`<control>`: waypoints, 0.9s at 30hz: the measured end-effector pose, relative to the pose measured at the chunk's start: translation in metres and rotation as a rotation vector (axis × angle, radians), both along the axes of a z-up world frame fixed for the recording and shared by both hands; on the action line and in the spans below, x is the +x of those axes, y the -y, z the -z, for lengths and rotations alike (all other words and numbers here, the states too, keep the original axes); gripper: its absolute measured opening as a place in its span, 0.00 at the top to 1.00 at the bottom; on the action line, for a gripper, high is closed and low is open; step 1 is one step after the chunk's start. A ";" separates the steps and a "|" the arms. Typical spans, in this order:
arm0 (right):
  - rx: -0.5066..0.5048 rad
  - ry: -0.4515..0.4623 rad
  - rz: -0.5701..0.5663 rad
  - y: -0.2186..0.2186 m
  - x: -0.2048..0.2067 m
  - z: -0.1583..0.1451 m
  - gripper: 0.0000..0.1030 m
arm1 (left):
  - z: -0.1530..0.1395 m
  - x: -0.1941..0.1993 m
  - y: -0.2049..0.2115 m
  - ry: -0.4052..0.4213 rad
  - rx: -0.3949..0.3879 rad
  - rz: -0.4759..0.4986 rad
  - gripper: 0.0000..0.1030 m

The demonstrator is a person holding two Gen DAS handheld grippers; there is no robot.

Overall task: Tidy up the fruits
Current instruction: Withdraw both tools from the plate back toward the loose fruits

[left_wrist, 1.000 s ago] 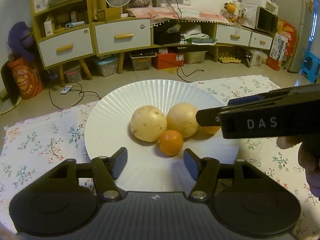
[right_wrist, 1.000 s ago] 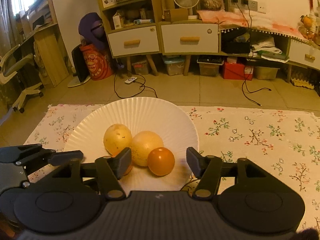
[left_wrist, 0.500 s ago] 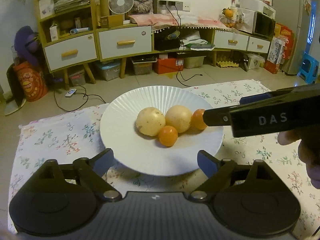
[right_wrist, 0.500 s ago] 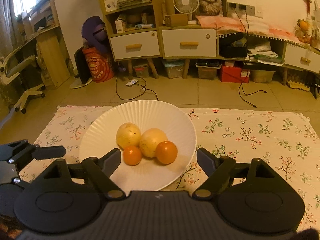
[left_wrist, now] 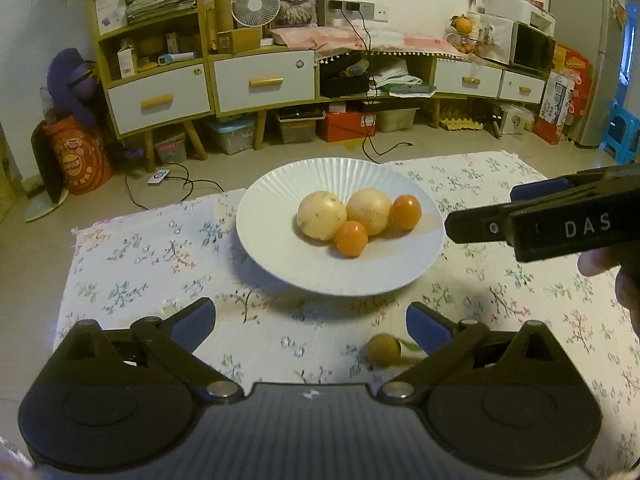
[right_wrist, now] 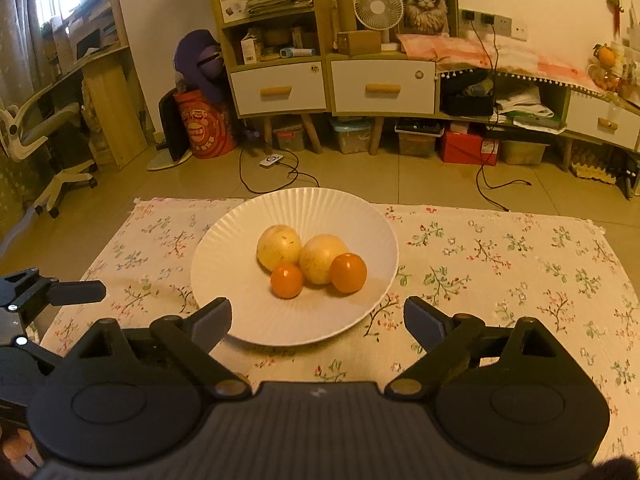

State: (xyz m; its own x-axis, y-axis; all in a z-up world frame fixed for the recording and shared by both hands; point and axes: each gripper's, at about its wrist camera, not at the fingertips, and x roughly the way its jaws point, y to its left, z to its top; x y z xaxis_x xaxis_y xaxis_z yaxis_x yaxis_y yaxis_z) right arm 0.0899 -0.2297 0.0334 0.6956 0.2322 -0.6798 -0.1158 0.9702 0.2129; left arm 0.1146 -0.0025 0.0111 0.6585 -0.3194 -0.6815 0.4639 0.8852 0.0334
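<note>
White plate (left_wrist: 280, 276) sits mid-frame on floral cloth (left_wrist: 132, 256); it holds two pale round fruits (left_wrist: 321, 216) and two oranges (left_wrist: 351, 239), all clustered and touching. Small brownish fruit (left_wrist: 383, 350) lies on the cloth, lower centre, just beside the left gripper's (left_wrist: 310, 322) right finger. Left gripper's jaws have just been opening, wide apart, nothing between. Right gripper (right_wrist: 316, 318) likewise: just opening, spread, empty, plate's near rim between the fingertips.

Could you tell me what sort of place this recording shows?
Most likely a lived-in home living room: a drawer cabinet cluttered with a desk fan, storage boxes beneath, and a floral cloth spread on the tiled floor.
</note>
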 end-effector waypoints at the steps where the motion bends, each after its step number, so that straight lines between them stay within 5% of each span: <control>1: -0.002 0.001 0.001 -0.001 -0.002 0.000 0.10 | 0.000 -0.002 -0.002 -0.002 0.000 0.002 0.09; 27: -0.053 0.018 -0.064 -0.009 -0.047 0.014 0.03 | 0.013 -0.043 -0.050 0.003 -0.010 -0.015 0.09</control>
